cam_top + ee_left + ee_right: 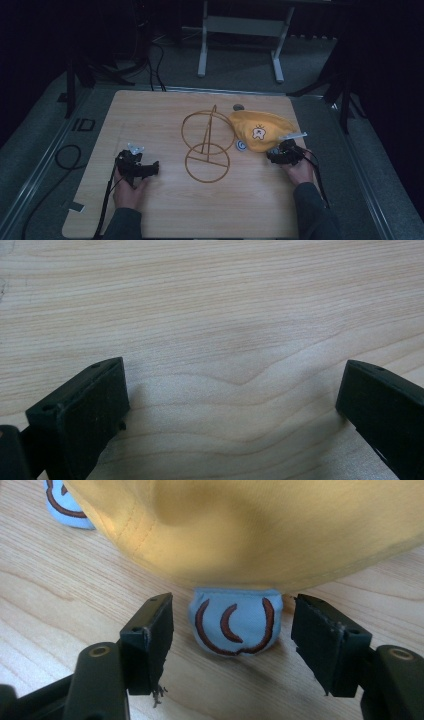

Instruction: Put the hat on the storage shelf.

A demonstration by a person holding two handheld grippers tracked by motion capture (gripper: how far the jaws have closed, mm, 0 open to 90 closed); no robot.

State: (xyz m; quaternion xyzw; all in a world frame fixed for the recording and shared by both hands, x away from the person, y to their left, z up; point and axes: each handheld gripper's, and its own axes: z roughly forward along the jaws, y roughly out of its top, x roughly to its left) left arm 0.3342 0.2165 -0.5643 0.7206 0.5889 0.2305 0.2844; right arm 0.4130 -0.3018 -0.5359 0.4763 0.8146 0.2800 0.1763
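1. Our right hand-held gripper [232,630] stands open around the blue ear [234,621] of the yellow plush toy [261,131], right of centre on the counter [165,210].
2. We should close squarely on the ear only, not the yellow cloth.
3. Our left hand-held gripper [232,405] waits open, lower left.

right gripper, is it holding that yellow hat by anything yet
No, nothing is held. The right gripper is open, its jaws either side of a light blue flap under the yellow hat, not pressing it. The left gripper is open over bare table.
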